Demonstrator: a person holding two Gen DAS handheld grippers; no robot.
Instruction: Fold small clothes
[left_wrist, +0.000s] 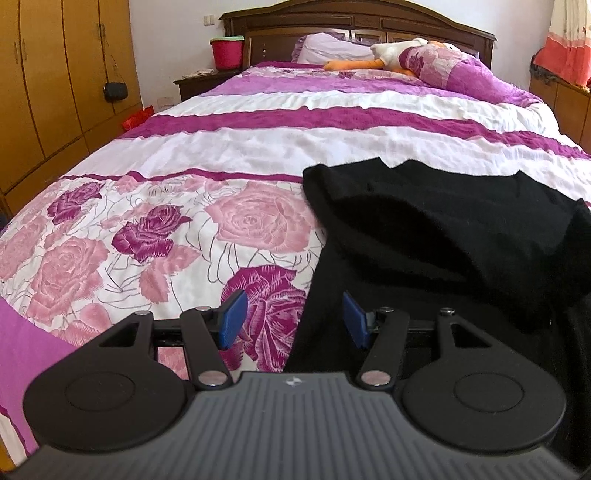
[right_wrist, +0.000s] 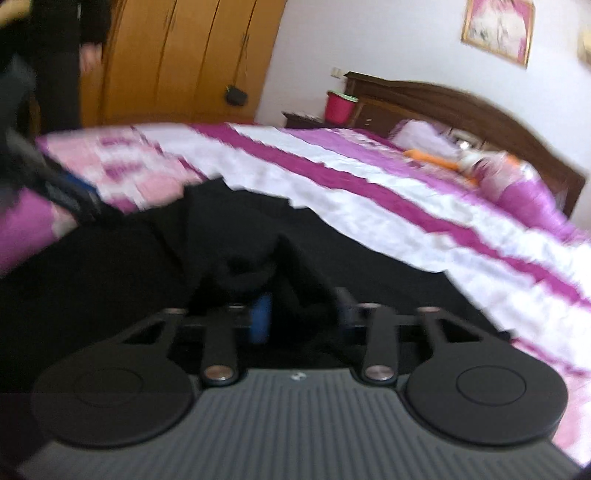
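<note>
Quick pass from my remote seat. The black soft knit garment (left_wrist: 443, 229) lies crumpled on the pink-and-purple rose-print bedspread (left_wrist: 258, 147), at the end of the bed farthest from the dark carved wooden headboard (left_wrist: 354, 18).

My left tongs (left_wrist: 293, 319) sit at that same far end, blue pads well apart, holding nothing. The garment's left edge runs under the gap between them. The pad on the wardrobe side is over a purple rose, and the other is over black cloth.

My right tongs (right_wrist: 303, 312) are also far from the headboard, buried in the garment (right_wrist: 332, 240). The right wrist view is badly smeared, but a bunch of black cloth rises in a peak from between the pads, so I read them as clamped on it (edges too blurred to see the pad contact cleanly).

Close against the headboard is a white plush toy with orange parts (left_wrist: 399, 51). Just beside the headboard's left end, a red plastic bucket (left_wrist: 226, 53) stands on a nightstand. An orange-brown wooden wardrobe (left_wrist: 55, 92) lines the wall to the headboard's left.
</note>
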